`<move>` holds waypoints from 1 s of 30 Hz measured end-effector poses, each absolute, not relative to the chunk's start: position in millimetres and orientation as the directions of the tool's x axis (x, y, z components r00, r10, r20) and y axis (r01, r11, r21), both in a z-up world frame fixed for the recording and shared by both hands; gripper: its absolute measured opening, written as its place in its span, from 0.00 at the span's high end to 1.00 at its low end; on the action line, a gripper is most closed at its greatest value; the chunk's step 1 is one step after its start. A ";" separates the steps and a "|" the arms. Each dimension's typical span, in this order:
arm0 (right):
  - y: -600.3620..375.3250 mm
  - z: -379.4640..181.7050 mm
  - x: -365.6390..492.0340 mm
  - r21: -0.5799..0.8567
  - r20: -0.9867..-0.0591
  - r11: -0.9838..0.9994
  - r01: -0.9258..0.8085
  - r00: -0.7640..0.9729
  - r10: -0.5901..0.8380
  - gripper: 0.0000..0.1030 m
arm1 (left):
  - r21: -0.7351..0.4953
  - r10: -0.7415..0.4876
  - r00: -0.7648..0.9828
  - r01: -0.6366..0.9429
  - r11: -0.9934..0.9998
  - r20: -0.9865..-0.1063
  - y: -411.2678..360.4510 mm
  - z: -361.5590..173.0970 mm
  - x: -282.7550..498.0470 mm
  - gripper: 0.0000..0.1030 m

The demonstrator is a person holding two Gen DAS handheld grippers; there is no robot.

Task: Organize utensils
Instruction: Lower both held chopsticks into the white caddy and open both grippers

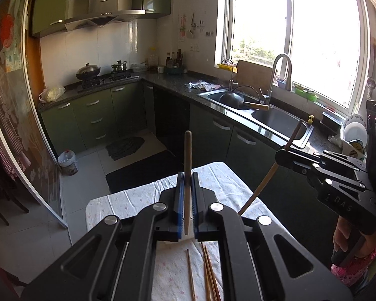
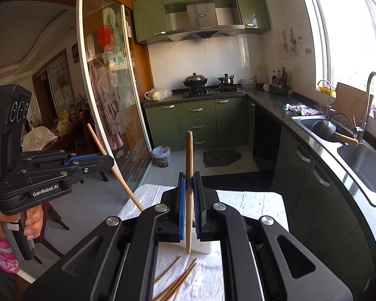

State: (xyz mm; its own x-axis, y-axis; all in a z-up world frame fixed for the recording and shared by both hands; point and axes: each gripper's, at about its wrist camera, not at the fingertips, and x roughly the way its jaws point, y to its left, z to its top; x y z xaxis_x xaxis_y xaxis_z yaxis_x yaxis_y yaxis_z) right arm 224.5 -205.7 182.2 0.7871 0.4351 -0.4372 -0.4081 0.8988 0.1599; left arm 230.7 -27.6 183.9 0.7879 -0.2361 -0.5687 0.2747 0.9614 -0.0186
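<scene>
Left gripper (image 1: pixel 187 184) and right gripper (image 2: pixel 189 188) each clamping one upright chopstick (image 1: pixel 187 165); loose chopsticks (image 2: pixel 178 279) on tablecloth (image 2: pixel 250 200) at 6 o'clock.

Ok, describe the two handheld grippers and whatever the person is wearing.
Both are black, angular linkage frames with silver pivot pins and blue ribbed pads. The left gripper carries white "GenRobot.AI" lettering; the right gripper shows embossed "DAS". Each has a pistol-style handle. The sleeves are pink with a small pattern.

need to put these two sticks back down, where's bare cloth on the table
Free: the far stretch of the white flowered tablecloth, from the gripper tips out to its far edge. Crowded: the near middle beneath both grippers, where loose brown wooden chopsticks lie fanned together.
</scene>
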 end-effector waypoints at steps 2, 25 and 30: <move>-205.9 195.4 235.5 0.156 -0.417 0.904 -0.398 0.803 0.425 0.93 | -0.011 -0.223 0.800 0.262 0.965 -0.557 -28.7 189.6 238.4 0.95; -174.9 70.5 354.3 0.172 -0.597 0.924 -0.341 0.710 0.373 0.77 | -0.022 -0.170 0.653 0.229 0.973 -0.738 -25.7 66.3 309.4 0.64; -187.5 84.3 316.0 0.168 -0.554 0.920 -0.354 0.738 0.385 0.71 | -0.030 -0.180 0.675 0.227 0.973 -0.716 -21.0 76.0 281.3 0.58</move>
